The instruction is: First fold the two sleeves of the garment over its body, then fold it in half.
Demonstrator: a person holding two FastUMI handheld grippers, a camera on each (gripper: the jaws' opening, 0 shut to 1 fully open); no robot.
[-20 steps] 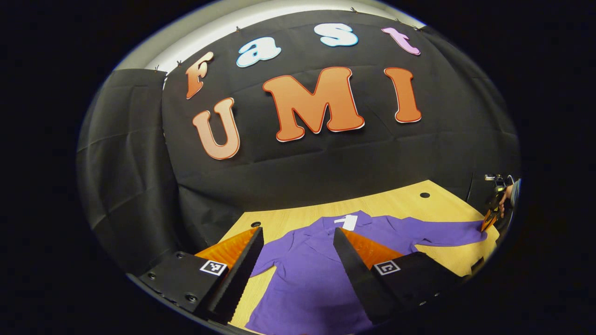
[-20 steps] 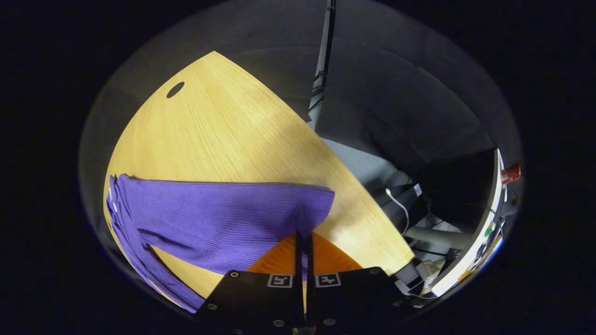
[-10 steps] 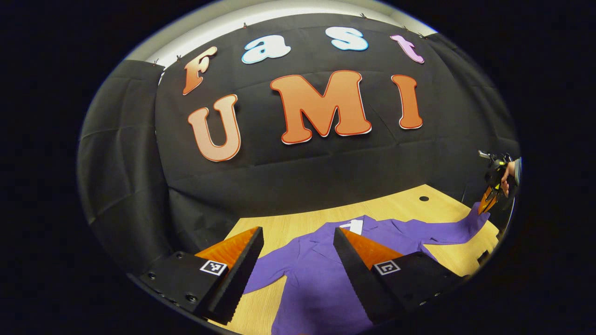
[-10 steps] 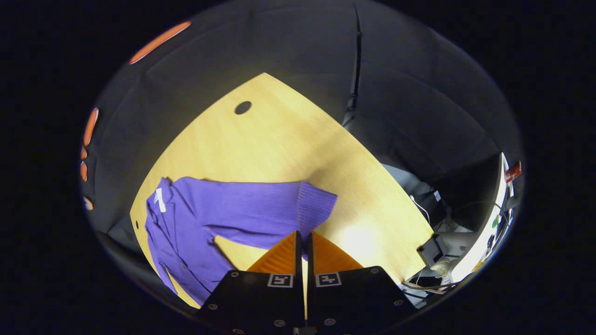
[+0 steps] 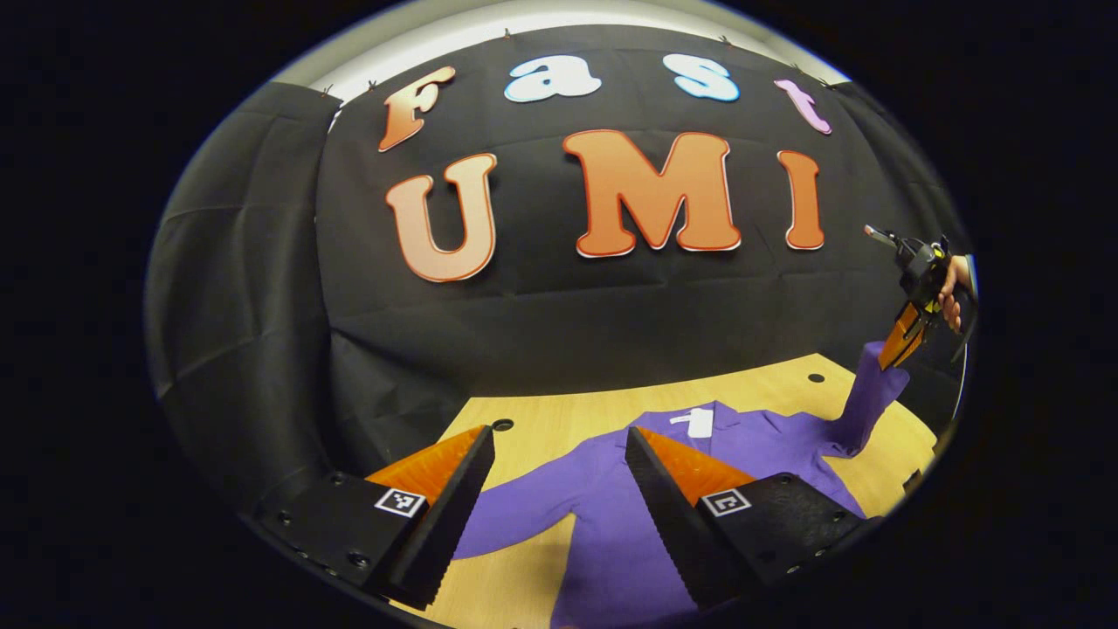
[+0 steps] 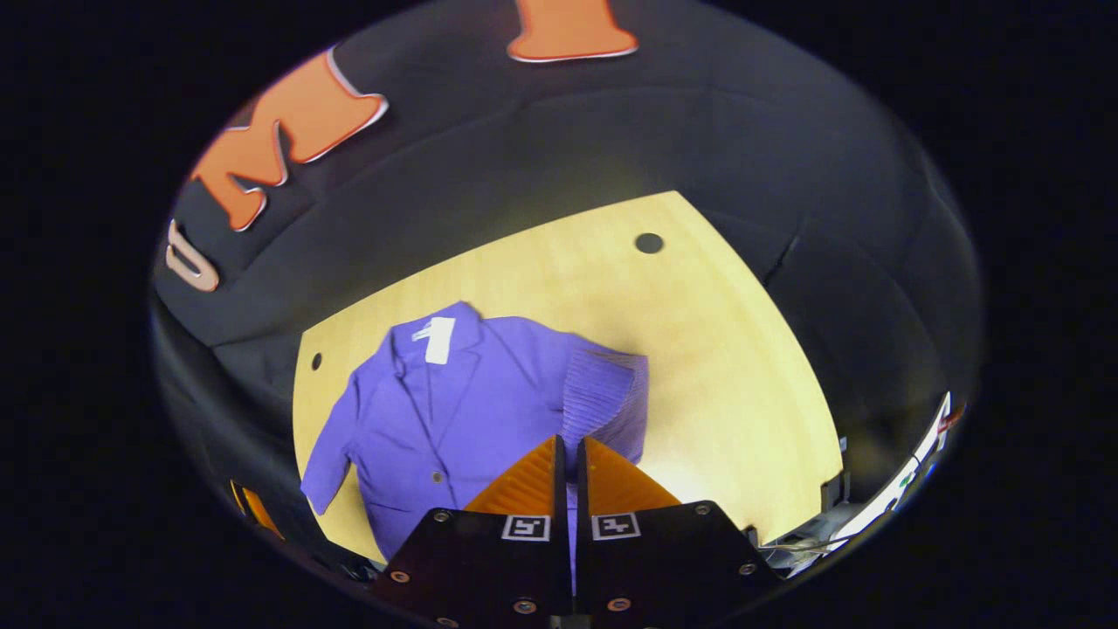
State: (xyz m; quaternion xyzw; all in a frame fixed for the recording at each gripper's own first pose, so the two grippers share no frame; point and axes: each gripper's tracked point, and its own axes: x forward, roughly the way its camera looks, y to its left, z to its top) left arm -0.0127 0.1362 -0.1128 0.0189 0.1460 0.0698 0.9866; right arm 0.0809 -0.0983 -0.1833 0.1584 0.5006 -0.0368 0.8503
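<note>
A purple button-front garment (image 6: 454, 411) lies flat on the wooden table (image 6: 716, 349), collar and white tag (image 6: 434, 339) toward the wall. My right gripper (image 6: 569, 441) is shut on the cuff of one sleeve (image 6: 607, 402) and holds it up off the table, over the garment's side. In the left gripper view that sleeve (image 5: 865, 393) rises steeply from the shoulder to the right gripper (image 5: 900, 345), which a hand (image 5: 954, 288) holds. My left gripper (image 5: 559, 434) hovers open above the garment (image 5: 594, 507), nothing between its fingers. The other sleeve (image 5: 515, 515) lies spread out on the table.
The table has round cable holes near its back corners (image 6: 648, 243) (image 5: 502, 425). Black cloth walls close in the back and left. Past the table's right edge are cables and equipment (image 6: 900, 489). Bare wood (image 6: 742, 402) lies to the right of the garment.
My right gripper has risen and swung in toward the garment, pulling the held sleeve from flat on the table to nearly upright. The left gripper stayed open, shifting slightly.
</note>
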